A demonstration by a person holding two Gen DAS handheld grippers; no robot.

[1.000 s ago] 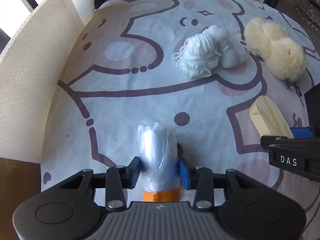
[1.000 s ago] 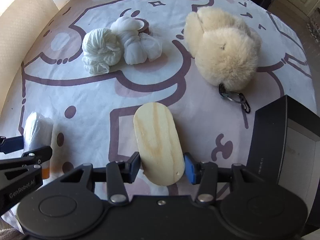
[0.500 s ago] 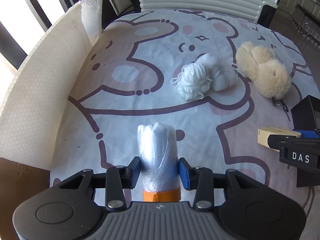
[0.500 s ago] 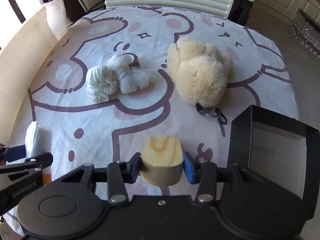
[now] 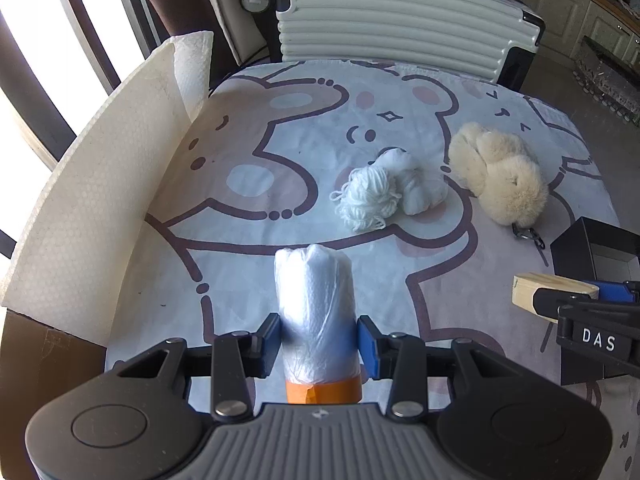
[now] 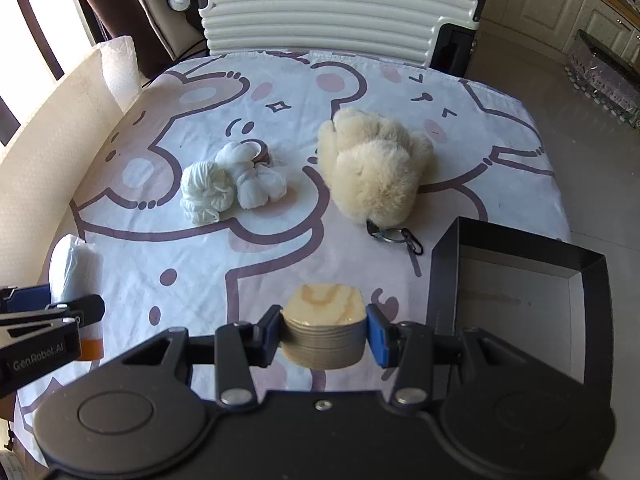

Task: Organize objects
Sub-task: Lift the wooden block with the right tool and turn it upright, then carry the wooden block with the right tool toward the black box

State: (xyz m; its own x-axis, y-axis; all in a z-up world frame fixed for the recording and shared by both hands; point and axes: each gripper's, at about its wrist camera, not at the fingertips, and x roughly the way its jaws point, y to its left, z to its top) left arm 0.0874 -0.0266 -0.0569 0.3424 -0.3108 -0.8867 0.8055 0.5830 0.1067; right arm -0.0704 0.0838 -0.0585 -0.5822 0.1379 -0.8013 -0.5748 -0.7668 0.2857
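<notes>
Left gripper (image 5: pixel 319 340) clamped on plastic-bag roll (image 5: pixel 315 312), held above bear-print cloth (image 5: pixel 248 184). Right gripper (image 6: pixel 323 330) clamped on wooden block (image 6: pixel 322 328), just beside black box (image 6: pixel 516 300), possibly empty.

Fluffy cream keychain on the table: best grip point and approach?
Take the plush keychain from above, across its narrower rounded lower lobe near the metal clasp. The pile is soft and bulky, so it compresses; the clasp lies flat on the cloth, hard to pinch.
</notes>
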